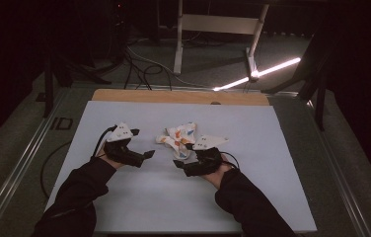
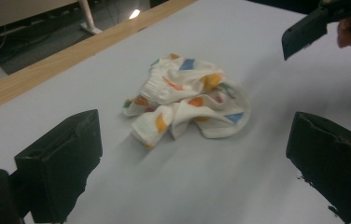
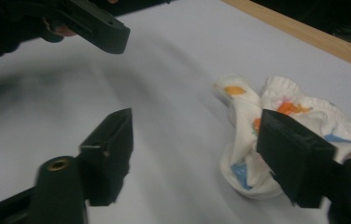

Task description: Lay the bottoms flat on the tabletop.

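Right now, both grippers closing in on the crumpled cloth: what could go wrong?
1. The cloth is a loose, folded heap, so a pinch may catch one layer and drag the rest instead of lifting it.
2. The right gripper has one jaw over the cloth's edge and the other on bare table, jaws open; closing here might grab only a thin fold.
3. The left gripper, jaws open, faces the right one across the cloth; converging, they could bump.

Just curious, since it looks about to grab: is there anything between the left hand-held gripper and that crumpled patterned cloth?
No. In the left gripper view, bare white table lies between the left hand-held gripper and the crumpled cloth.
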